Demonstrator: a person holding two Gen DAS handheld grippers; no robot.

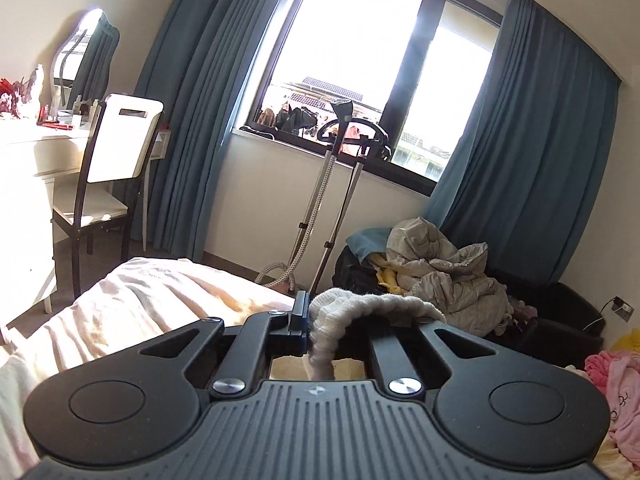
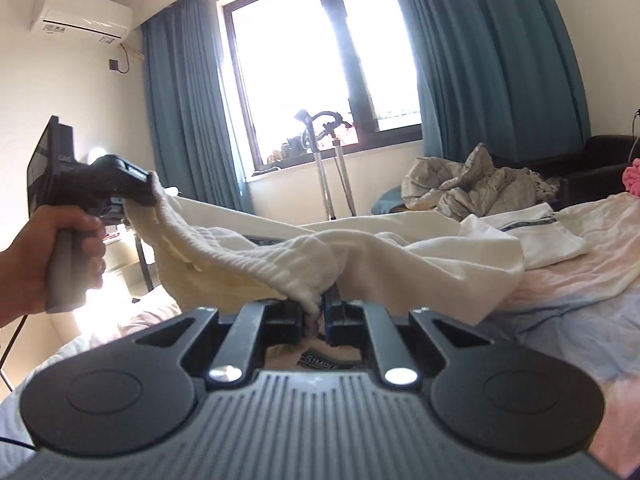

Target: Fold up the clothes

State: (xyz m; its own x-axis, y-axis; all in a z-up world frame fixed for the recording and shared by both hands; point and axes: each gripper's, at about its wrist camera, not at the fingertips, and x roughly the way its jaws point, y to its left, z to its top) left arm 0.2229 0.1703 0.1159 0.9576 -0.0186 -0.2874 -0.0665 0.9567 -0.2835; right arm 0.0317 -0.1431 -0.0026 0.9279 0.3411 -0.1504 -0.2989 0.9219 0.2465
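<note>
Item: white garment (image 2: 248, 256), ribbed knit at its edge, held off the bed (image 2: 580, 280) by both grippers, its far end trailing onto the bedding at right. Right gripper (image 2: 320, 308): jaws clenched on a bunched fold of the garment, seen near and centre in the right wrist view. Left gripper (image 2: 132, 190): shown whole only in the right wrist view, at far left, a bare hand (image 2: 36, 256) around its grey handle, the garment's edge hanging from its tip. In its own view the left gripper (image 1: 310, 316) has the knit fabric draped over and between its fingers, covering the right finger; its jaws grasp the cloth. Second white garment (image 2: 532, 232) with a dark printed band: lies flat on the bed at right, right wrist view only. Air conditioner (image 2: 82, 12): high on the left wall, right wrist view only. White chair (image 1: 116, 148), dressing table (image 1: 36, 140) with bottles, and oval mirror (image 1: 80, 48): far left, left wrist view only. Pink clothing (image 1: 616, 392) at near right is clearer in the left wrist view. Common to both views: window (image 1: 352, 52), blue curtains (image 1: 532, 140), garment steamer (image 1: 340, 120) on its pole below the sill, and a heap of grey crumpled clothing (image 1: 444, 272) on a dark seat at far right.
</note>
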